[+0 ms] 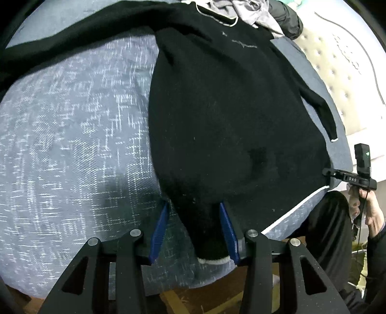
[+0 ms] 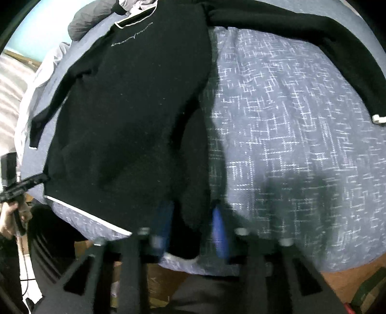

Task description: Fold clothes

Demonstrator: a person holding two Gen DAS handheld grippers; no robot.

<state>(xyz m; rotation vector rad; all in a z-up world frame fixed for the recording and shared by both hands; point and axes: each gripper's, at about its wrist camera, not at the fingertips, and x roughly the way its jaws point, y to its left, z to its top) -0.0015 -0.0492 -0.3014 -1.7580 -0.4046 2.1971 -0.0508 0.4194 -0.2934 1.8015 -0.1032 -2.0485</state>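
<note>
Left wrist view: left gripper (image 1: 193,229) angled steeply down, blue pads standing apart astride the hem corner of the black sweater (image 1: 236,108), which is spread flat on the blue-grey bedspread (image 1: 72,145). Beyond the sweater's far hem corner, a hand (image 1: 369,212) holds the right gripper (image 1: 325,172), marked "DAS". Chest lettering unreadable. Clothes heap (image 1: 253,12) beyond the collar.

Right wrist view: blurred; right gripper (image 2: 193,229) jaws narrow, sweater (image 2: 125,108) hem corner between them, contact unclear.

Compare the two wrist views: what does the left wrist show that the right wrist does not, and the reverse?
Only the left wrist: a cream tufted surface beyond the patterned cover.

Only the right wrist: the white cuff of the outstretched sleeve.

Both: the black sweater spread flat on the cover, grey clothes above its collar, and the left gripper and right gripper, each straddling a white-trimmed end of the sweater.
</note>
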